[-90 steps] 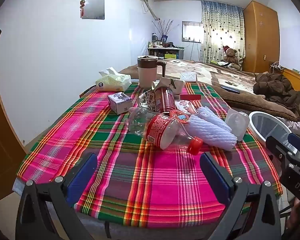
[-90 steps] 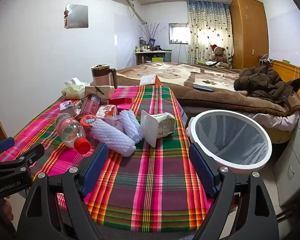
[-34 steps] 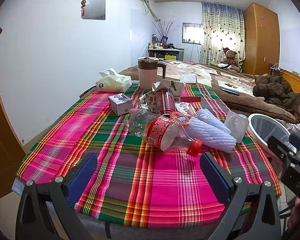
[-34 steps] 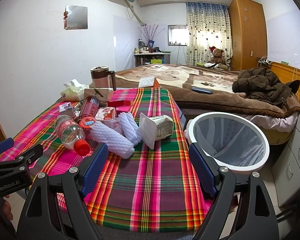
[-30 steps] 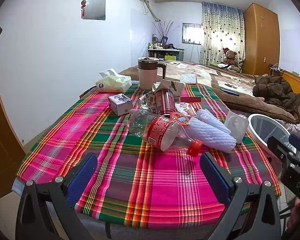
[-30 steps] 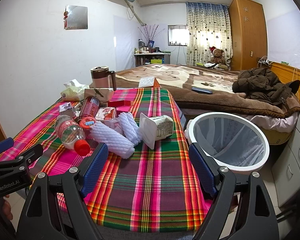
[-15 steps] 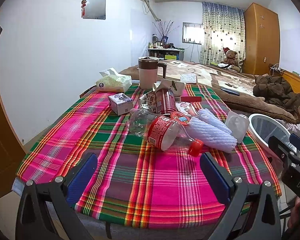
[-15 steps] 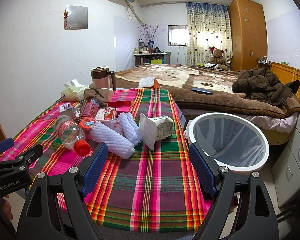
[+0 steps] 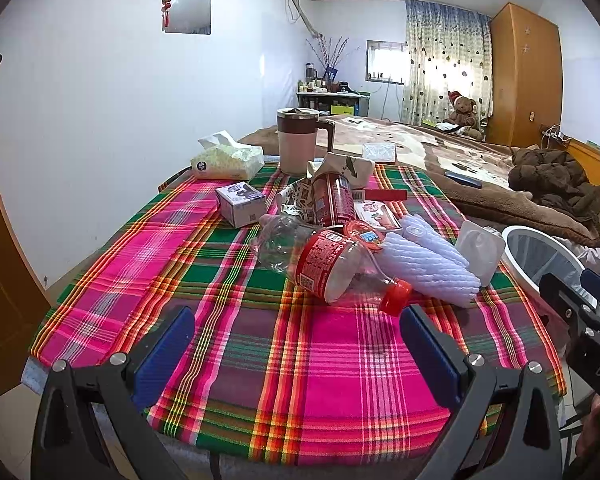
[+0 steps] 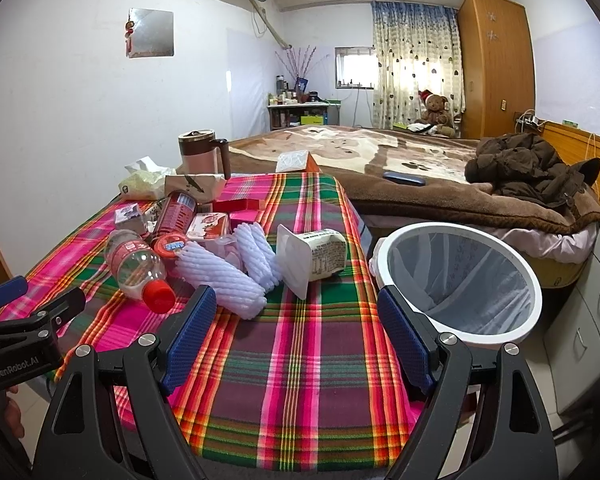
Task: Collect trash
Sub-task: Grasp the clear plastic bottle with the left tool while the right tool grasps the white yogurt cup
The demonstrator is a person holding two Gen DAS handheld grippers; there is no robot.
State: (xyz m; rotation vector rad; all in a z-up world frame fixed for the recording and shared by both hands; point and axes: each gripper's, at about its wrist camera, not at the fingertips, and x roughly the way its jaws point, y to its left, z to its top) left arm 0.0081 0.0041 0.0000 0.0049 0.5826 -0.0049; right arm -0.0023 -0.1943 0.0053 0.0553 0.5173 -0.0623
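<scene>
Hidden in part behind the plastic bottle and foam sleeves: a red can and small packets, labels too small to read. Both left tongs and right tongs spread wide, empty, above the plaid tabletop. Trash heaped just ahead of both; white bin beside the right tongs, off the tabletop's edge.

White walls enclose a bedroom. A bed under a brown blanket fills the middle of the frame, a wooden wardrobe stands upper right, and daylight glows through patterned curtains beside it.
</scene>
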